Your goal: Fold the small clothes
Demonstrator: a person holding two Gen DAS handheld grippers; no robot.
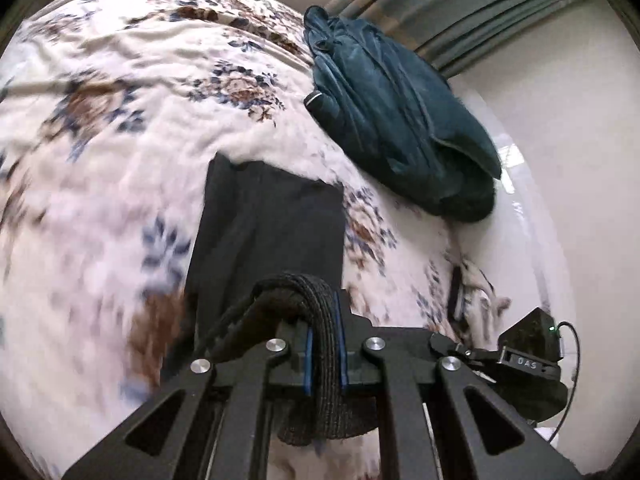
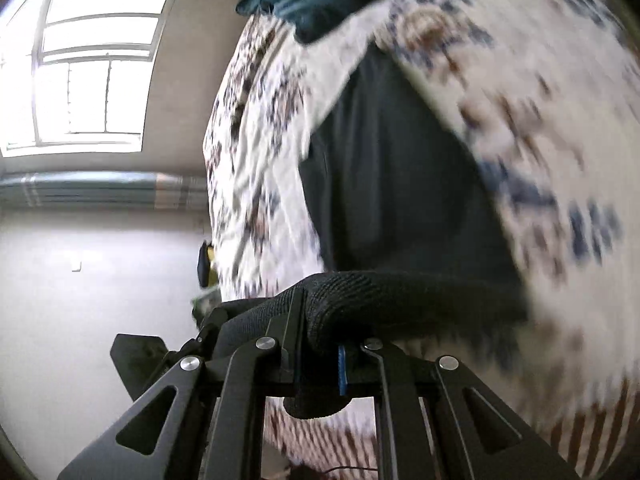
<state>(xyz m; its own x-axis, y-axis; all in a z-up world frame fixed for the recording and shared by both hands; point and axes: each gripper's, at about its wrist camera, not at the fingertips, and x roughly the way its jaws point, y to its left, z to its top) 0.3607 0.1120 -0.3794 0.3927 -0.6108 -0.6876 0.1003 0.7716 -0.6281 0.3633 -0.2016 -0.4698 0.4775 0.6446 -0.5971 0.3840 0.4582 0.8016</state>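
Black garment — a small dark piece of clothing — hangs at the centre of both frames over the flowered bedspread. The left gripper is clamped on its ribbed band at lower centre; the right gripper pinches the same band. A teal garment lies upper right, beside the curtain.

A home bedroom, shown by a bed covered with a flowered blanket, striped curtains hung by a window, plain walls
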